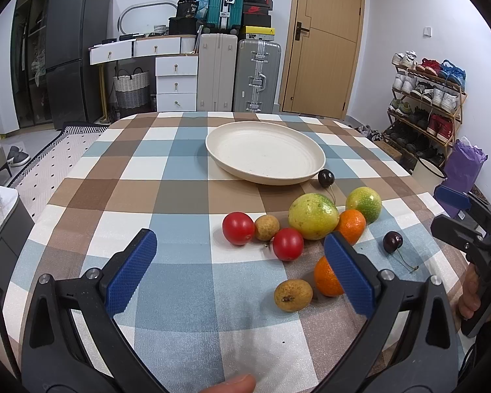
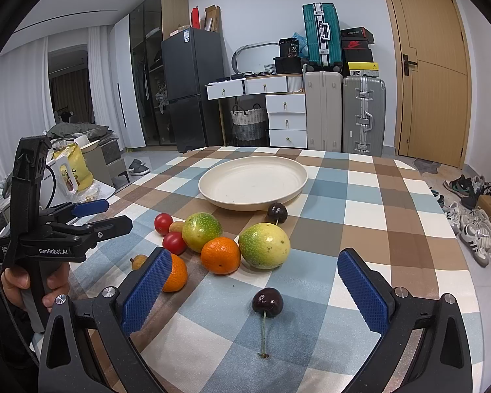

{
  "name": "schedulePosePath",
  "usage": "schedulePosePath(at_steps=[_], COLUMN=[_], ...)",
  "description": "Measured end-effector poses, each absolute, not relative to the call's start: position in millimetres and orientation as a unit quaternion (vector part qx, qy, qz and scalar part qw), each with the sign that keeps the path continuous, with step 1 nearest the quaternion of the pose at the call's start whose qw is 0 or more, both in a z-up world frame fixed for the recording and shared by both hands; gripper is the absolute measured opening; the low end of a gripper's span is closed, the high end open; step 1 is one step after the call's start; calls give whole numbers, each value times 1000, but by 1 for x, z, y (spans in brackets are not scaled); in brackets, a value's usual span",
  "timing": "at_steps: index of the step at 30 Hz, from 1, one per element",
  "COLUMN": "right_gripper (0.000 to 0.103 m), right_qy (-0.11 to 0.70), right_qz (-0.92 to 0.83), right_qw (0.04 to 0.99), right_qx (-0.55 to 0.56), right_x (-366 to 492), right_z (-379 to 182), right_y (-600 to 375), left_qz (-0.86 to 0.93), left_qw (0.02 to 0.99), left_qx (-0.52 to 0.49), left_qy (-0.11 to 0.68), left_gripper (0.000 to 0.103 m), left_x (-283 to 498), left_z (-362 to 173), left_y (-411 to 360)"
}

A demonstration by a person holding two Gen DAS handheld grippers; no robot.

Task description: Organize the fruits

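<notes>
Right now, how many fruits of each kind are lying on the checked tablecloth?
Red round tomatoes: 2
Tan longans: 2
Yellow-green passion fruits: 2
Orange tangerines: 2
Dark cherries: 2
Total: 10

Glossy cherry (image 2: 267, 302) on matt woven checked tablecloth (image 2: 370, 203).

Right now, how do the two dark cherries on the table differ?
The near cherry lies alone on the cloth, away from the plate; the far cherry sits right by the plate's rim. The near cherry's long stem shows fully; the far cherry's stem is barely visible. Both are dark, glossy and ungrasped.
</notes>
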State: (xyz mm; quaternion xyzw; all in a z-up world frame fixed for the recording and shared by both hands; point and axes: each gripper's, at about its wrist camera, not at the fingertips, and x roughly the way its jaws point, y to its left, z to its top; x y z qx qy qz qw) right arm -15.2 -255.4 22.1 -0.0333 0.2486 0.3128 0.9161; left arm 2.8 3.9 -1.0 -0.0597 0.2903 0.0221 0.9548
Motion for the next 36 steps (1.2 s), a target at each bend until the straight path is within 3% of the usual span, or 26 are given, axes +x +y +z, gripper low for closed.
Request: schedulePosePath(at_steps=[36], right_gripper=[103], right_qy=[270], right_qz=[295], right_qw=[916], right_qx=[-32], right_x=[-9], right_z=[15], right_y=[-256], left_qz=[36], left_qw=[954], left_qx=[-59], left_qy=[293], left_gripper=[102], left_x=[0], left_z=[-7], left_y=[10])
